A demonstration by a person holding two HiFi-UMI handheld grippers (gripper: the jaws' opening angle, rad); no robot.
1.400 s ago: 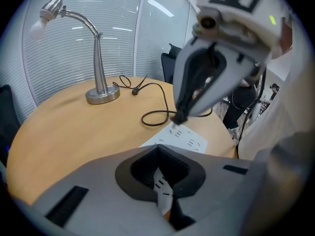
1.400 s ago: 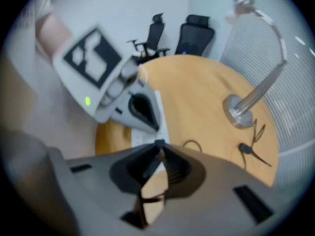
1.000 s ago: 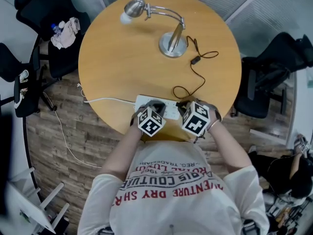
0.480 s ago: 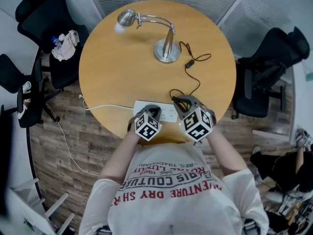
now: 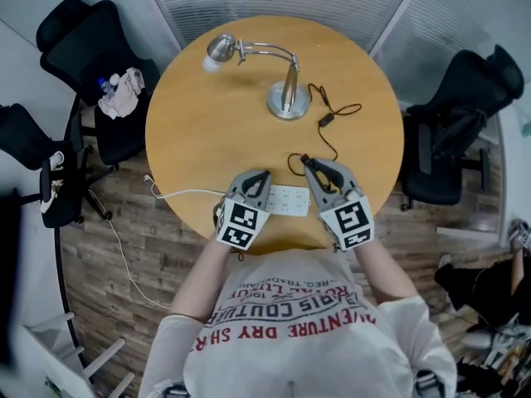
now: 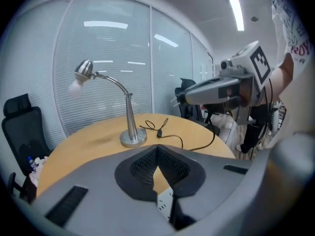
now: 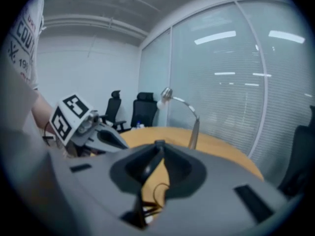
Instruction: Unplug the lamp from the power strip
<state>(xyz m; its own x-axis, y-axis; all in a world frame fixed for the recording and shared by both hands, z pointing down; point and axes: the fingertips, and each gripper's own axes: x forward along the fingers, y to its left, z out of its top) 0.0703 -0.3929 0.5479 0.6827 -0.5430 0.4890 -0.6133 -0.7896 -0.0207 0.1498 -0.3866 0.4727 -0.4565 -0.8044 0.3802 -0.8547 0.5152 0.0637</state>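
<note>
One black plug (image 5: 302, 157) pinched in right gripper (image 5: 309, 167) jaws, beyond white power strip (image 5: 287, 199); left gripper (image 5: 262, 177) jaws together.

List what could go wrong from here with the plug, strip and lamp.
1. The right gripper seems to pinch the plug only at its jaw tips, so it could slip out.
2. The black cord runs on to the lamp. Pulling further back could tug the lamp.
3. The power strip lies at the table's near edge beside the shut left gripper. A nudge might slide it off.
</note>
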